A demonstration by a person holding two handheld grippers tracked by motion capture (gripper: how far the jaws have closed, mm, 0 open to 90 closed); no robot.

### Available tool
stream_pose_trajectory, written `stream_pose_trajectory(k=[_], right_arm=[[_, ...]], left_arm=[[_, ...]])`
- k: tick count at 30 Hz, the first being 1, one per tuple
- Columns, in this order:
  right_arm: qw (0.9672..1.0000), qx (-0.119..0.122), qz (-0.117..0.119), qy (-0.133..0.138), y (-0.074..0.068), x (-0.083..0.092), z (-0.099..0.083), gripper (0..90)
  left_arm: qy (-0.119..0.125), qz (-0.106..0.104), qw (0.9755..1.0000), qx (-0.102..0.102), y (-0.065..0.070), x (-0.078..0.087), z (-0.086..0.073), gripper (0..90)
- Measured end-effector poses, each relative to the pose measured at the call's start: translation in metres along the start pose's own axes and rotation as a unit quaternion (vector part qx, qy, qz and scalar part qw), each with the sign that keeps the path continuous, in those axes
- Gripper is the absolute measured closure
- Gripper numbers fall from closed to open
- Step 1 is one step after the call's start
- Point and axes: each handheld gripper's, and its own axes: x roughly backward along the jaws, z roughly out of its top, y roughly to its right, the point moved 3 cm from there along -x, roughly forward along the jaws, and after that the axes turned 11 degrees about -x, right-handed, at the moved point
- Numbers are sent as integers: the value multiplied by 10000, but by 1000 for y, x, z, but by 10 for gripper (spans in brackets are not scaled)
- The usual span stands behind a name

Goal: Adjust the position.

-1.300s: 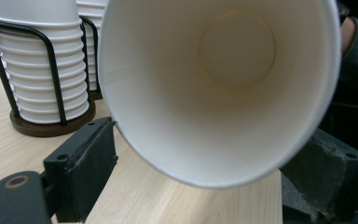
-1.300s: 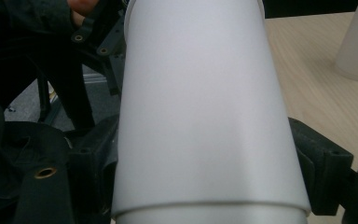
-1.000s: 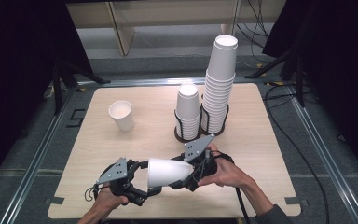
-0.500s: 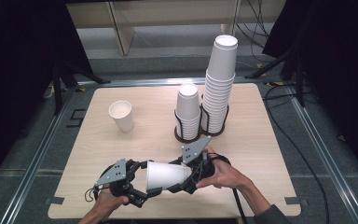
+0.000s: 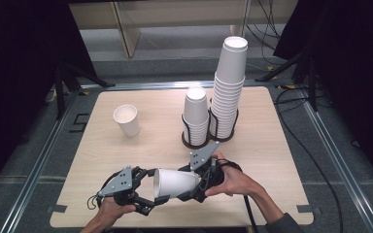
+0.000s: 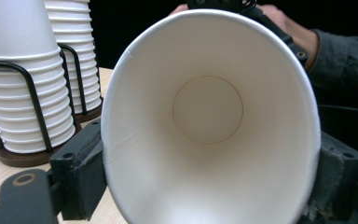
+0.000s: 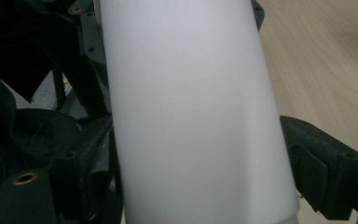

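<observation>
A white paper cup lies level above the table's front edge, held between both grippers. My left gripper has just been closing on its wide mouth end. In the left gripper view the cup gapes toward the camera, and the jaws press on both sides and squeeze the rim oval. My right gripper is shut on the narrow base end. In the right gripper view the cup wall rises between the two black jaws.
An upright single cup stands at the table's back left. A short cup stack and a tall one sit in a black wire holder at mid-back. The wooden table has bare room on the right.
The left gripper's jaws have drawn in against the cup's mouth end. Both hands and the cup stay where they were.
</observation>
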Motion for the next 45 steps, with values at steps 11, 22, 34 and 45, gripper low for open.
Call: stream_pose_trajectory(k=[11,22,34,45], right_arm=[[9916,523,-1124,-381,-10,6,7,160],[9794,1003,-1515,-881,-21,-25,5,157],[9786,998,-1503,-986,-18,-37,-1,209],[9956,501,-787,57,-9,-23,3,227]], left_arm=[[-778,304,9965,60,-2,0,-1,143],[-1337,477,9899,69,5,-4,0,143],[-1160,392,9923,176,5,-4,1,125],[-79,615,9940,899,-4,3,5,53]])
